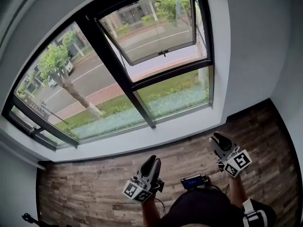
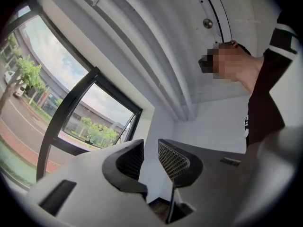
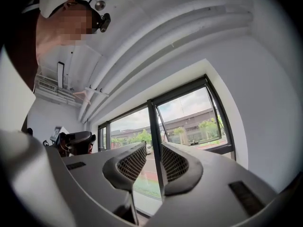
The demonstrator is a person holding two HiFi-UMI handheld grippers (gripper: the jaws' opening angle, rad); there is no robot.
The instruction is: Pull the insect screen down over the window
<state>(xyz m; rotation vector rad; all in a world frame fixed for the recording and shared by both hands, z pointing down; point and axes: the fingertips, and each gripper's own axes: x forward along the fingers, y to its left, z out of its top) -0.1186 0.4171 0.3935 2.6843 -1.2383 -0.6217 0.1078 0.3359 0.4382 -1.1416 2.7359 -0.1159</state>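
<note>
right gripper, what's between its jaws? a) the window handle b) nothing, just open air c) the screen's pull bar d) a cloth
b: in the right gripper view the right gripper has its jaws apart with nothing between them; the window frame stands well beyond.

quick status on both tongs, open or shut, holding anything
Left tongs: open, holding nothing.
Right tongs: open, holding nothing.
</note>
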